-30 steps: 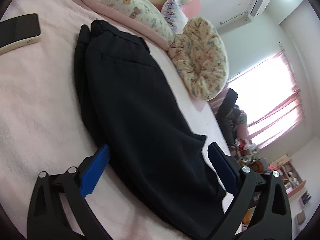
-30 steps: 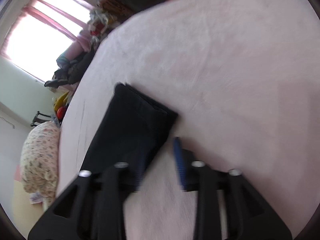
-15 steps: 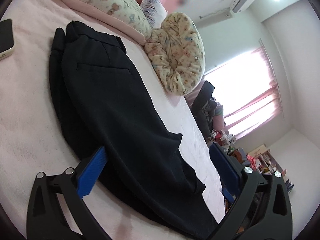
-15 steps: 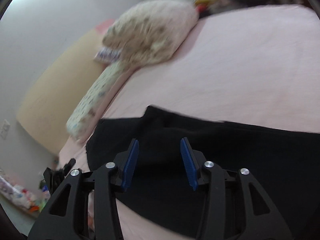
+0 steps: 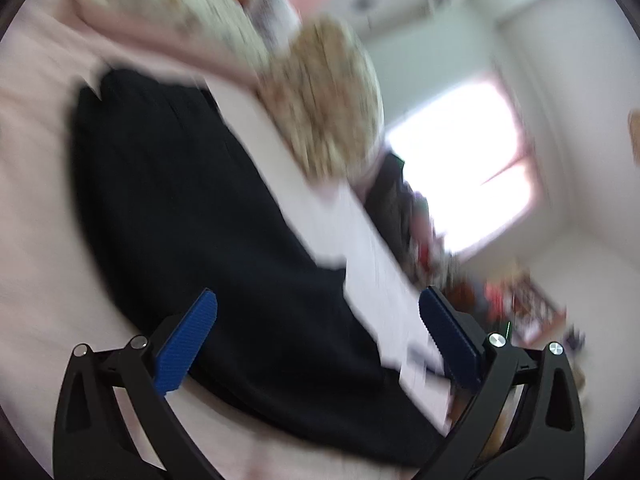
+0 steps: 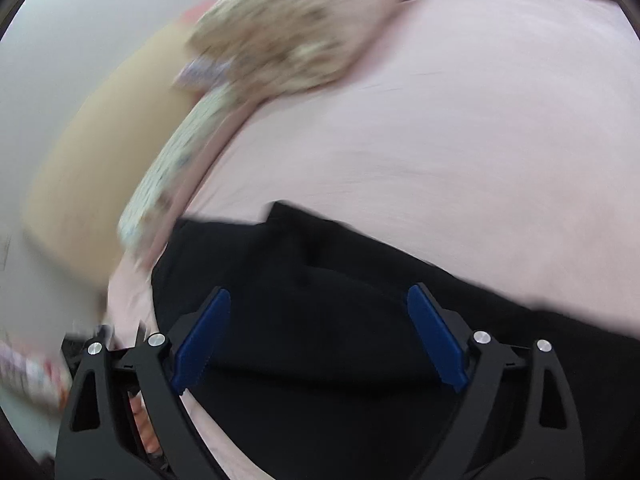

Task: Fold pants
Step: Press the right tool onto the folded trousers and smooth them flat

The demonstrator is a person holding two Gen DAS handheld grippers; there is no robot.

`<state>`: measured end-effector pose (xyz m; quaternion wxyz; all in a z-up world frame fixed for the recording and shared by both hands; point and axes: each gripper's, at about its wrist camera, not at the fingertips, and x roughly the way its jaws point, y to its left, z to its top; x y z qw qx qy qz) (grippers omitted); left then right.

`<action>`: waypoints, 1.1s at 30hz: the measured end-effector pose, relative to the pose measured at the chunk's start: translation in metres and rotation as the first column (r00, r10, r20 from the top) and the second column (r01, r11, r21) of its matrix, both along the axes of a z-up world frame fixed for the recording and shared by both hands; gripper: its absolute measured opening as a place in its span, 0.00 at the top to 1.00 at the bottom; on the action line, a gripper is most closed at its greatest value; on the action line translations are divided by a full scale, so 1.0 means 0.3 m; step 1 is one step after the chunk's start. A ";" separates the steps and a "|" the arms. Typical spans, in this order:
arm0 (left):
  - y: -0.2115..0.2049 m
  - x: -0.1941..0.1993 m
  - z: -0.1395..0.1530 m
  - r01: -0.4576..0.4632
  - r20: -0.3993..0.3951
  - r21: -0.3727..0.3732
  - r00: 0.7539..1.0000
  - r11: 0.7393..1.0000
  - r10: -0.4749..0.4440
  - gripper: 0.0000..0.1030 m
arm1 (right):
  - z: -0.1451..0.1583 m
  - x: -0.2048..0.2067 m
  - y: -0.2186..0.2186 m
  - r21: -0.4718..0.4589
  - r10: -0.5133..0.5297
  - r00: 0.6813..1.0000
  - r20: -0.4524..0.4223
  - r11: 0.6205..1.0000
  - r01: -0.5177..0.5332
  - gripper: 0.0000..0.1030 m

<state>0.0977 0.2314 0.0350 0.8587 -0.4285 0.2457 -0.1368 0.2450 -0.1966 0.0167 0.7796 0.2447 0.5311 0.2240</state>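
Both my views are smeared by motion blur. Through the left wrist camera I see my left gripper [image 5: 318, 312] spread wide with nothing clamped; its blue pads [image 5: 186, 346] straddle the black pants [image 5: 192, 200], which lie flat on the pink bedsheet [image 5: 36, 216] and run from about 10 o'clock down to 5 o'clock in that view. A floral pillow [image 5: 332, 108] sits at about 1 o'clock beyond them, and a bright window [image 5: 460, 168] glows at 3 o'clock.

Through the right wrist camera, my right gripper [image 6: 319, 320] is opening its jaws, already far apart, and grips nothing; its pads [image 6: 436, 344] hang over the pants [image 6: 320, 280], with dark cloth showing between them. The sheet [image 6: 460, 140] fills the view toward 12 o'clock, the pillow [image 6: 296, 36] at 11.
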 end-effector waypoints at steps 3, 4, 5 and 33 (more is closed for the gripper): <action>-0.076 0.057 -0.021 0.055 -0.083 0.105 0.995 0.993 -0.047 0.02 | -0.060 0.145 0.105 -0.027 0.081 0.994 -0.070 0.996 -0.083 0.31; -0.090 0.063 -0.022 0.060 -0.094 0.139 0.994 0.989 -0.047 0.02 | -0.102 0.186 0.131 -0.039 0.096 0.989 -0.113 0.994 -0.101 0.35; -0.104 0.065 -0.018 0.062 -0.094 0.180 0.995 0.982 -0.046 0.02 | -0.125 0.192 0.148 -0.058 0.109 0.984 -0.139 0.991 -0.117 0.36; -0.180 0.081 -0.045 0.088 -0.134 0.388 0.990 0.917 -0.038 0.02 | -0.087 0.161 0.016 -0.119 -0.134 0.991 0.010 0.984 0.134 0.47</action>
